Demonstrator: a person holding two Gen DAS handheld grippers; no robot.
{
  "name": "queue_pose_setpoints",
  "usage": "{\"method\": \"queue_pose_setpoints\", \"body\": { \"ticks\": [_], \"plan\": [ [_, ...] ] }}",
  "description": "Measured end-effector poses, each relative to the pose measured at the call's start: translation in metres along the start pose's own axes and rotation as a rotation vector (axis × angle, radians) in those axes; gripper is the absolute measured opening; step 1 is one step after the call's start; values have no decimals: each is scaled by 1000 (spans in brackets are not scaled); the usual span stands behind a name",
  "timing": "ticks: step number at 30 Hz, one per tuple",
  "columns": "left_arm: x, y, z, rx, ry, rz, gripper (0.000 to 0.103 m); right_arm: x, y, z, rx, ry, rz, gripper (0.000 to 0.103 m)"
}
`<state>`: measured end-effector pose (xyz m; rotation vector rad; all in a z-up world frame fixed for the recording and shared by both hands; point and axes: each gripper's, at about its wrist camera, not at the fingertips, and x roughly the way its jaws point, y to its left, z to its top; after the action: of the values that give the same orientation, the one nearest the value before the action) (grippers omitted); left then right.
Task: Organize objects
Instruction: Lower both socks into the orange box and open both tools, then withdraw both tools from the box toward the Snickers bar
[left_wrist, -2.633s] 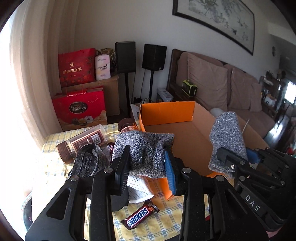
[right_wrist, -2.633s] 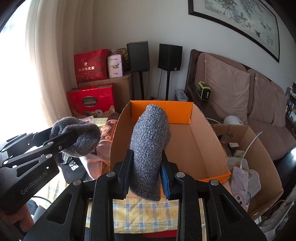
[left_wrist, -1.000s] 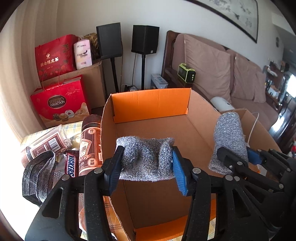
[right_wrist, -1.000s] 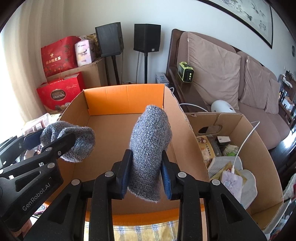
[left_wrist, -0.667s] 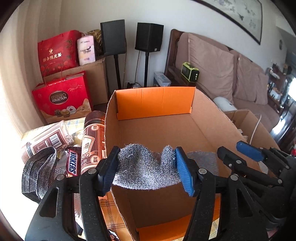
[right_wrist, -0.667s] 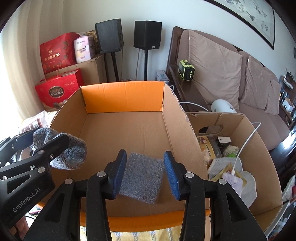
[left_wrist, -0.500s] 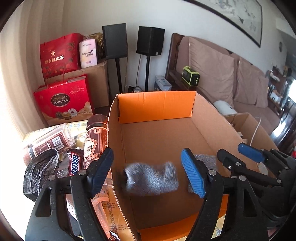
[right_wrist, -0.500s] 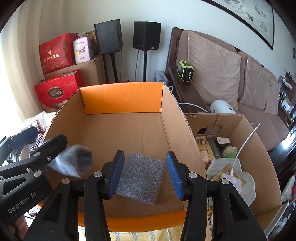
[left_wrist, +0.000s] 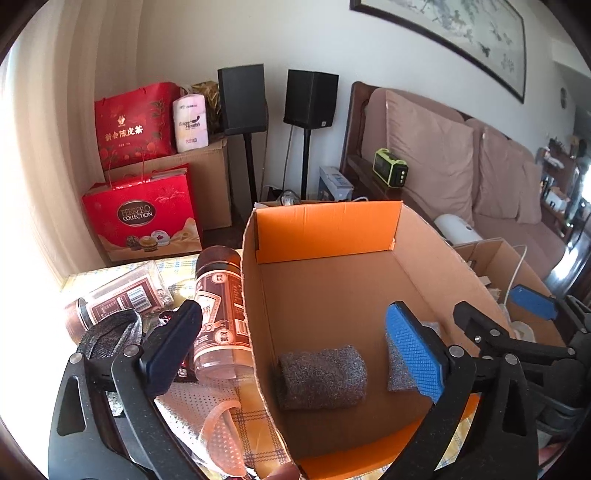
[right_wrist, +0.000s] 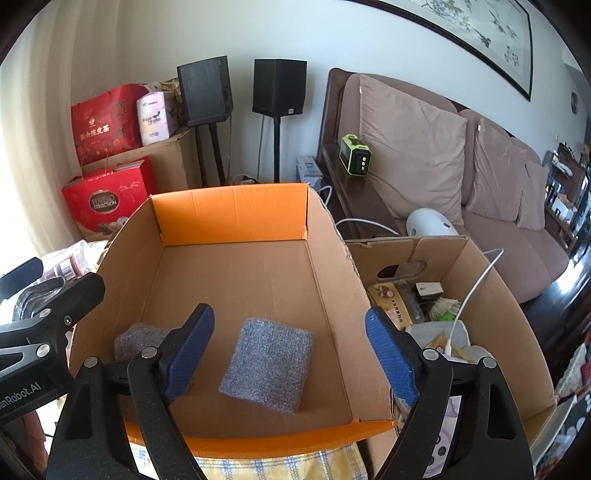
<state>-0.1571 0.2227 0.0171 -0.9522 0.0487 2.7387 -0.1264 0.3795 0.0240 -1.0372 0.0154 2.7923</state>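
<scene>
Hovering over the cardboard box (right_wrist: 236, 206), the left tool (left_wrist: 295, 347) and right tool (right_wrist: 290, 350) had just been opening, both empty; two grey socks (right_wrist: 267, 365) lay dropped on its floor, tidied away.

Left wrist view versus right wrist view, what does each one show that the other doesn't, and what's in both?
Only the left wrist view shows the tall brown jar upright against the box's outer wall, with white perforated fabric in front of it. Only the right wrist view looks into the second carton of clutter with a white cable. Both show the orange-flapped cardboard box, two grey socks lying apart on its floor, and the left gripper and right gripper, jaws just opened, nothing between them.
</scene>
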Motion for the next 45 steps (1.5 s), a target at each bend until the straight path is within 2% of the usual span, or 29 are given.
{"method": "queue_pose_setpoints", "body": {
  "ticks": [5, 7, 9, 10, 13, 18, 24, 28, 36, 40, 45],
  "plan": [
    [-9, 13, -1, -11, -23, 33, 103, -7, -2, 2, 12, -13, 9, 88],
    [-10, 18, -1, -12, -13, 38, 103, -10, 1, 3, 3, -18, 9, 92],
    [-12, 24, -1, -10, -18, 46, 103, -14, 4, 3, -3, -27, 9, 101],
    [-14, 27, 0, -13, -19, 48, 103, -16, 5, 3, -4, -32, 9, 103],
    [-16, 32, -1, -2, 0, 44, 103, -22, 9, 3, -4, -39, 4, 103],
    [-27, 39, -4, 16, -12, 32, 103, -29, 14, 4, -5, -42, 9, 103],
    [-35, 55, -6, 0, 14, -22, 103, -40, 27, 2, -14, -48, 19, 103],
    [-47, 66, -10, -10, -3, -14, 103, -46, 37, -1, -15, -46, 30, 103],
    [-68, 88, -23, -22, 15, 0, 103, -56, 57, -8, -27, -45, 52, 103],
    [-78, 98, -28, -28, 24, -32, 103, -62, 65, -11, -32, -51, 62, 103],
    [-90, 105, -36, -1, 26, -28, 103, -73, 74, -14, -36, -58, 73, 103]
  ]
}}
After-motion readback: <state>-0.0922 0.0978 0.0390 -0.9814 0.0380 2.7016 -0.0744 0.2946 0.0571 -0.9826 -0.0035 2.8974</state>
